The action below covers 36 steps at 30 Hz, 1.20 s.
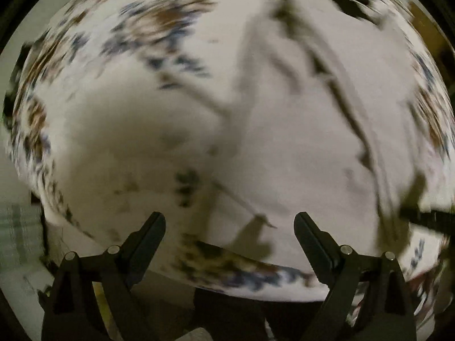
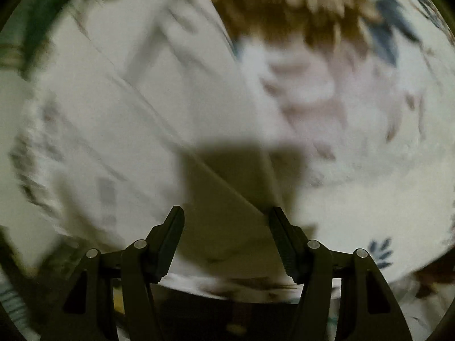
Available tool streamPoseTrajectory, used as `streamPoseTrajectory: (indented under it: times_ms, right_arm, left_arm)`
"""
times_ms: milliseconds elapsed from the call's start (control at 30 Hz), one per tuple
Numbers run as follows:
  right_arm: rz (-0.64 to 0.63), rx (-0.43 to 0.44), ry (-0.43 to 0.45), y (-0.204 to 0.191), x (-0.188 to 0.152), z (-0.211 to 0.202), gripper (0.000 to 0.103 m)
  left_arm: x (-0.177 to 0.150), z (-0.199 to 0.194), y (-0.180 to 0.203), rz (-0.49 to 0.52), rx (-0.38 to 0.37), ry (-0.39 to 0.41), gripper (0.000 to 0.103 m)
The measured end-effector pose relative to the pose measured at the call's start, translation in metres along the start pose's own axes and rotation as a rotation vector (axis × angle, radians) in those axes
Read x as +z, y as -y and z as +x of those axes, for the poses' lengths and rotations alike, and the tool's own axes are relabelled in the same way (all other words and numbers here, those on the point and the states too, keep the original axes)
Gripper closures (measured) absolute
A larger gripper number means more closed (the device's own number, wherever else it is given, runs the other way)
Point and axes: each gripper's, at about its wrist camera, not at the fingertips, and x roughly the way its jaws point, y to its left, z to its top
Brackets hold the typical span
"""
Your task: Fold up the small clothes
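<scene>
A pale grey-white garment lies spread on a floral-printed cloth; the view is motion-blurred. My left gripper is open, its jaws wide apart just above the garment, holding nothing. In the right wrist view the same pale garment shows folds and seams, lying over the floral cloth. My right gripper is open above the garment's edge, with its shadow falling on the fabric; nothing is between its jaws.
The floral cloth's near edge hangs over a dark gap below. A checked fabric shows at the left. Another dark tool part enters from the right edge of the left wrist view.
</scene>
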Motion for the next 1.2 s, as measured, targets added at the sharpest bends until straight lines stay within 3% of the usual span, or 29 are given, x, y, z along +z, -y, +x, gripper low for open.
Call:
streamPoseTrajectory:
  times_ms: [33, 133, 300, 333, 400, 467, 500, 600, 800, 933, 1067, 1200]
  right_arm:
    - [0.014, -0.015, -0.027, 0.003, 0.0, 0.007, 0.039]
    - [0.089, 0.074, -0.016, 0.031, -0.011, -0.005, 0.039]
    - [0.125, 0.177, -0.049, 0.067, -0.021, -0.009, 0.039]
    - [0.133, 0.21, -0.066, 0.072, -0.022, -0.004, 0.039]
    - [0.139, 0.234, -0.087, 0.073, -0.024, 0.005, 0.039]
    - [0.131, 0.223, -0.074, 0.07, -0.026, 0.005, 0.042]
    - [0.121, 0.222, -0.059, 0.068, -0.028, 0.003, 0.06]
    - [0.104, 0.218, -0.058, 0.058, -0.03, 0.004, 0.097]
    - [0.137, 0.282, -0.048, 0.059, -0.036, -0.014, 0.099]
    - [0.187, 0.393, -0.03, 0.067, -0.031, -0.055, 0.1]
    - [0.209, 0.478, 0.027, 0.06, 0.001, -0.097, 0.1]
    - [0.239, 0.521, 0.103, 0.068, 0.054, -0.128, 0.1]
  left_arm:
    - [0.0, 0.002, -0.014, -0.039, -0.02, -0.004, 0.011]
    - [-0.006, 0.009, -0.039, -0.099, -0.084, -0.01, 0.011]
    - [-0.013, 0.05, -0.043, -0.054, -0.173, -0.108, 0.012]
    - [-0.013, 0.055, -0.041, -0.04, -0.181, -0.114, 0.016]
    - [-0.013, 0.055, -0.033, 0.0, -0.16, -0.086, 0.03]
    - [-0.014, 0.047, -0.025, 0.046, -0.131, -0.055, 0.091]
    - [-0.015, 0.045, -0.023, 0.053, -0.135, -0.058, 0.098]
    - [-0.021, 0.032, -0.02, 0.047, -0.149, -0.065, 0.099]
    - [-0.021, -0.009, -0.039, -0.074, -0.234, -0.087, 0.099]
    - [-0.003, -0.04, -0.052, -0.179, -0.365, -0.09, 0.099]
    - [0.05, -0.057, -0.05, -0.258, -0.466, -0.027, 0.099]
    - [0.113, -0.052, -0.041, -0.295, -0.501, 0.065, 0.098]
